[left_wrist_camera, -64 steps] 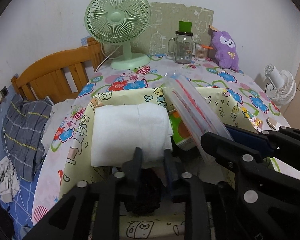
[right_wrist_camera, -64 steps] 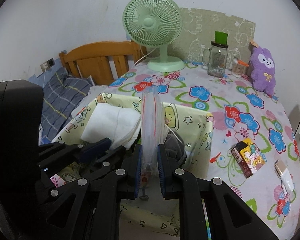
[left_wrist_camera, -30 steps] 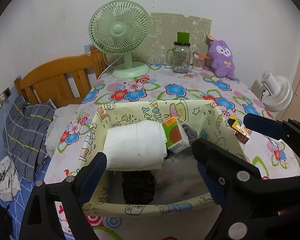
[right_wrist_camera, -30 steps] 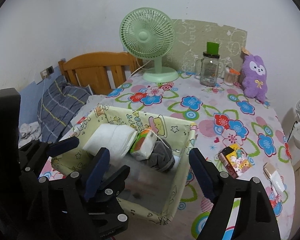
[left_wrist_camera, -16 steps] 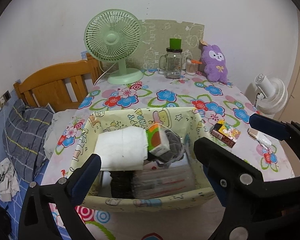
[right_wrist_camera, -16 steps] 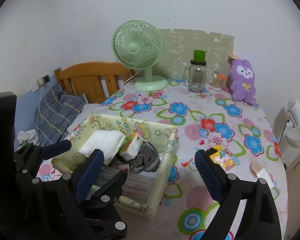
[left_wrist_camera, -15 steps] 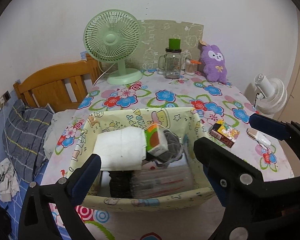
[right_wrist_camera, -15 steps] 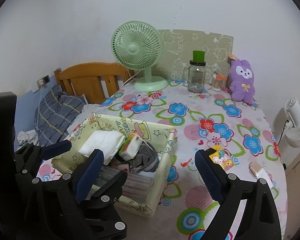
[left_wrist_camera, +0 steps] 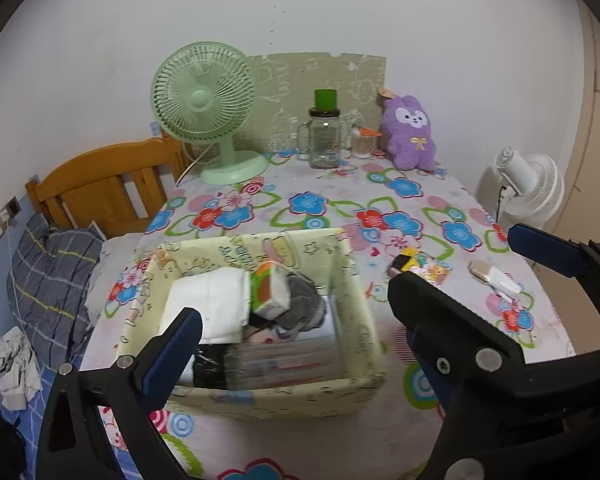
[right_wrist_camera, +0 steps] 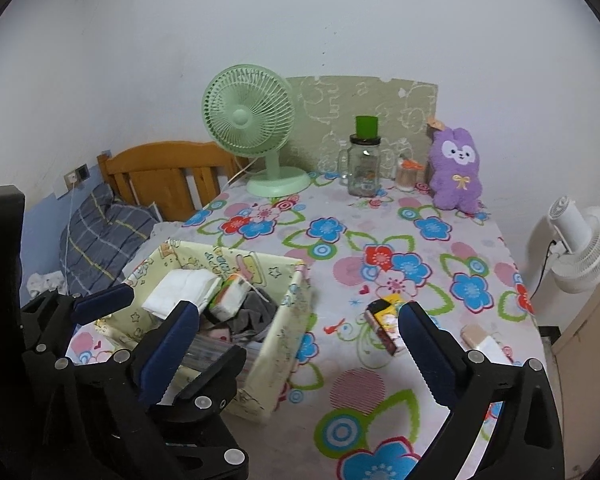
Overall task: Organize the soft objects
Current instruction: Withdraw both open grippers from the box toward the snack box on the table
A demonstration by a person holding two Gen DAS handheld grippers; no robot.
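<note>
Left gripper (left_wrist_camera: 296, 316): its jaws stood wide apart and held nothing; the fabric storage bin sat on the table beyond and between the fingers, apart from them.
Right gripper (right_wrist_camera: 300, 322): its jaws were opening, already wide, with nothing clamped between them; the bin lay past its left finger.
Fabric storage bin (left_wrist_camera: 359, 312): pale yellow with cartoon print, on the near left part of the flowered tablecloth (right_wrist_camera: 379, 396).
Bin contents: a folded white cloth (left_wrist_camera: 210, 300) at the left, an orange-and-green tissue pack (left_wrist_camera: 270, 296) tilted beside it, a grey garment (left_wrist_camera: 300, 310) to the right, a clear zip bag (left_wrist_camera: 280, 364) lying flat at the front.
Small printed box (right_wrist_camera: 385, 320): on the cloth right of the bin.
Far edge: a green desk fan (right_wrist_camera: 252, 124), a glass mug jar (right_wrist_camera: 363, 164) and a purple plush rabbit (right_wrist_camera: 455, 168) against the wall.
</note>
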